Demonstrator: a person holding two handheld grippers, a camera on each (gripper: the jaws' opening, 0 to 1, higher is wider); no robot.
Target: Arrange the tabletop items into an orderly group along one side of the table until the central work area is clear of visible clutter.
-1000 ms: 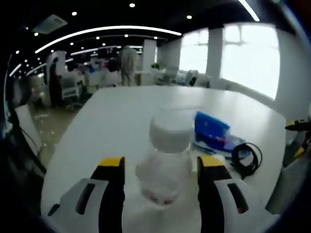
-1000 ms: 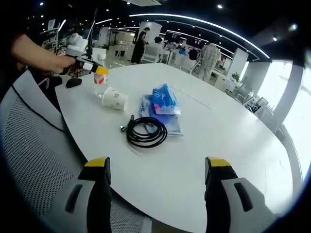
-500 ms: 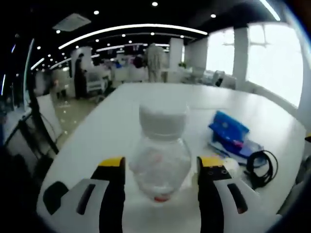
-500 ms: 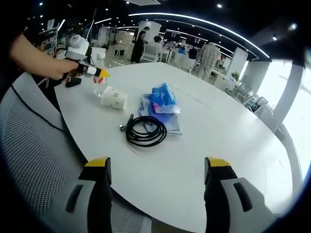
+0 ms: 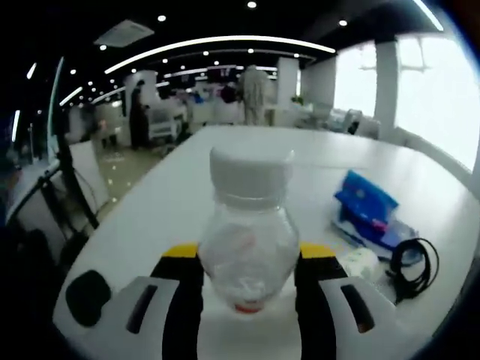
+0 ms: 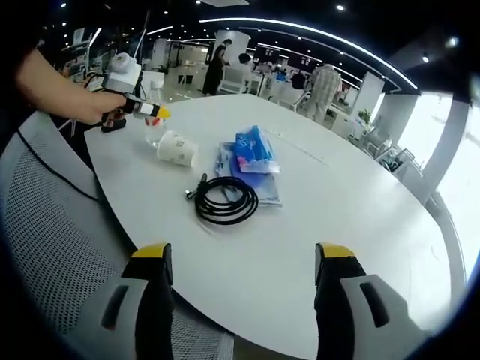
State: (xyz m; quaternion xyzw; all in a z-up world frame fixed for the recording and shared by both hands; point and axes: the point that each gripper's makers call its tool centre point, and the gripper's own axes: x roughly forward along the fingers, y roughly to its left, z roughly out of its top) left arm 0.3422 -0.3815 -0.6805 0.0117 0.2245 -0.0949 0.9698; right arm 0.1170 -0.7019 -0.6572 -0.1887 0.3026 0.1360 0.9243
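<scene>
The left gripper [image 5: 247, 259] pinches a clear bottle [image 5: 247, 247] between its jaws, upright on the white surface [image 5: 187, 187]. Beyond it lie a paper cup [image 6: 176, 148], black cable [image 6: 225, 201] and blue packet [image 6: 253, 154]. The right gripper [image 6: 244, 259] hangs with jaws spread over the near edge.

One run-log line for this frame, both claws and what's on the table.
left claw: shut on clear bottle | right claw: open, idle | table: paper cup, black cable, blue packet
</scene>
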